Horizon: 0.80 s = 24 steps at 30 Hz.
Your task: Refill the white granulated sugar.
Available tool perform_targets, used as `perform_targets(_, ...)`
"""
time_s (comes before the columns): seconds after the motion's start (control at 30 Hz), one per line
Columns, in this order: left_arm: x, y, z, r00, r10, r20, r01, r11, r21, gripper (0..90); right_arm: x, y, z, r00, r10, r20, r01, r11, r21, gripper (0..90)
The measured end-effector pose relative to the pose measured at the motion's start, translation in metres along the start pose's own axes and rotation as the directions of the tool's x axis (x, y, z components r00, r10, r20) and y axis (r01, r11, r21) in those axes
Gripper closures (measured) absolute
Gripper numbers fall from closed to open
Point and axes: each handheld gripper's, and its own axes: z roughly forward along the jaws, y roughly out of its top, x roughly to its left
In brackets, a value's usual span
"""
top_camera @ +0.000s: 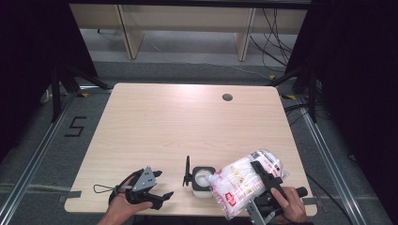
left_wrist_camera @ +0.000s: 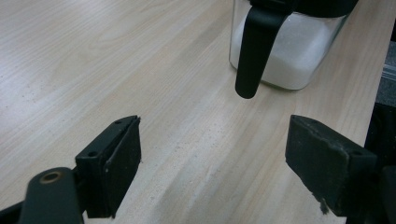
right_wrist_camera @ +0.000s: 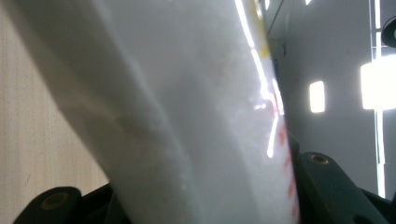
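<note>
A clear square jar (top_camera: 202, 182) of white grains stands near the table's front edge, its black lid (top_camera: 187, 171) flipped up on its left side. A plastic bag (top_camera: 239, 182) of white grains with red print is tilted over the jar, its lower corner at the jar's right rim. My right gripper (top_camera: 263, 172) is shut on the bag's upper part; in the right gripper view the bag (right_wrist_camera: 187, 93) bulges between the jaws of the right gripper (right_wrist_camera: 196, 196). My left gripper (top_camera: 164, 183) stands open left of the jar. In the left gripper view the left gripper (left_wrist_camera: 212, 158) holds nothing and faces the jar (left_wrist_camera: 289, 56) and its lid (left_wrist_camera: 254, 51).
The light wooden table (top_camera: 187, 122) has a round cable hole (top_camera: 227, 97) at the back right. Black tripod legs stand on the floor at both sides, and a "5" marker (top_camera: 75, 126) is taped to the floor at the left.
</note>
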Motion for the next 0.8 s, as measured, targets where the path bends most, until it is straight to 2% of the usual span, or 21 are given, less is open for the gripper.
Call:
perform_targets(0.03,0.0,0.001,-0.001,1.0,0.009,-0.003,-0.009,0.9999,0.012,17.9,0.005,-0.001,0.001,0.9977,0.066,-0.009,-0.066,0.998,0.01,58.3)
perform_targets(0.1,-0.001,0.001,0.0,1.0,-0.002,-0.005,0.002,1.0,0.003,17.9,0.005,-0.002,0.002,0.9978,0.064,-0.014,-0.064,0.998,0.002,58.6)
perform_targets(0.13,0.001,0.001,-0.002,0.9996,0.027,-0.011,-0.027,0.9993,0.027,18.0,0.003,-0.002,0.002,0.9994,0.032,-0.015,-0.032,0.999,0.0,58.6)
perform_targets(0.17,0.0,0.001,-0.001,0.9998,0.014,-0.012,-0.013,0.9998,0.016,18.1,0.007,-0.004,0.003,0.9965,0.08,-0.023,-0.08,0.997,0.005,58.8)
perform_targets(0.2,-0.001,0.001,0.0,1.0,-0.001,-0.007,0.001,1.0,0.004,18.0,0.006,-0.004,0.004,0.9968,0.072,-0.032,-0.072,0.997,0.003,58.9)
perform_targets(0.23,-0.001,0.0,0.0,1.0,-0.001,-0.006,0.001,1.0,-0.004,18.1,0.006,-0.004,0.004,0.9953,0.089,-0.037,-0.089,0.996,0.006,59.0)
perform_targets(0.27,-0.001,0.0,0.0,1.0,-0.008,-0.005,0.008,1.0,-0.003,18.1,0.004,-0.005,0.005,0.9976,0.059,-0.037,-0.059,0.998,-0.003,59.1)
perform_targets(0.3,0.0,0.001,-0.001,1.0,-0.009,-0.002,0.009,1.0,0.0,18.1,0.005,-0.006,0.006,0.9957,0.082,-0.044,-0.082,0.997,-0.004,59.1)
perform_targets(0.33,0.0,0.001,-0.001,1.0,-0.007,-0.006,0.007,1.0,0.001,18.1,0.0,-0.007,0.008,0.9986,0.029,-0.045,-0.03,0.999,-0.029,59.2)
perform_targets(0.37,0.0,0.002,-0.001,1.0,-0.004,-0.008,0.004,1.0,0.002,18.1,0.005,-0.009,0.008,0.9935,0.102,-0.05,-0.102,0.995,-0.007,59.2)
perform_targets(0.4,0.0,0.002,-0.001,0.9999,-0.01,-0.008,0.01,0.9999,0.0,18.1,0.007,-0.01,0.008,0.988,0.142,-0.06,-0.143,0.99,-0.001,59.3)
perform_targets(0.47,-0.001,0.001,-0.001,1.0,-0.006,-0.001,0.006,1.0,-0.001,18.2,0.006,-0.012,0.009,0.9844,0.162,-0.068,-0.163,0.987,-0.009,59.4)
perform_targets(0.5,0.0,0.001,-0.001,1.0,-0.006,-0.002,0.006,1.0,0.0,18.3,0.008,-0.013,0.008,0.9715,0.22,-0.089,-0.221,0.975,-0.001,59.5)
perform_targets(0.57,0.0,0.001,-0.001,1.0,-0.008,-0.005,0.008,1.0,0.003,18.3,0.003,-0.013,0.009,0.9753,0.199,-0.097,-0.203,0.978,-0.04,59.9)
perform_targets(0.6,-0.001,0.002,-0.001,0.9999,-0.008,-0.007,0.008,1.0,-0.001,18.3,0.007,-0.012,0.008,0.9585,0.264,-0.108,-0.269,0.962,-0.036,60.1)
perform_targets(0.63,0.001,0.002,-0.003,0.9998,0.016,-0.009,-0.016,0.9998,0.011,18.4,0.006,-0.011,0.008,0.9566,0.268,-0.115,-0.274,0.961,-0.044,60.2)
perform_targets(0.67,0.001,0.002,-0.003,0.9999,0.004,-0.011,-0.004,1.0,0.005,18.5,0.004,-0.01,0.008,0.9611,0.245,-0.127,-0.254,0.965,-0.058,60.2)
perform_targets(0.7,0.002,0.002,-0.004,0.9999,0.01,-0.01,-0.01,0.9999,0.009,18.6,0.007,-0.01,0.009,0.9364,0.317,-0.15,-0.328,0.943,-0.055,60.2)
perform_targets(0.73,0.001,0.002,-0.003,0.9999,-0.011,-0.011,0.011,0.9999,-0.007,18.6,0.007,-0.01,0.01,0.9298,0.332,-0.159,-0.345,0.936,-0.064,60.4)
perform_targets(0.77,0.001,0.002,-0.003,0.9999,-0.01,-0.012,0.01,0.9999,-0.006,18.6,0.007,-0.01,0.012,0.9218,0.348,-0.17,-0.365,0.928,-0.078,60.5)
perform_targets(0.8,0.001,0.002,-0.003,0.9999,-0.01,-0.011,0.01,0.9999,-0.006,18.6,0.006,-0.011,0.014,0.9255,0.335,-0.178,-0.354,0.931,-0.088,60.6)
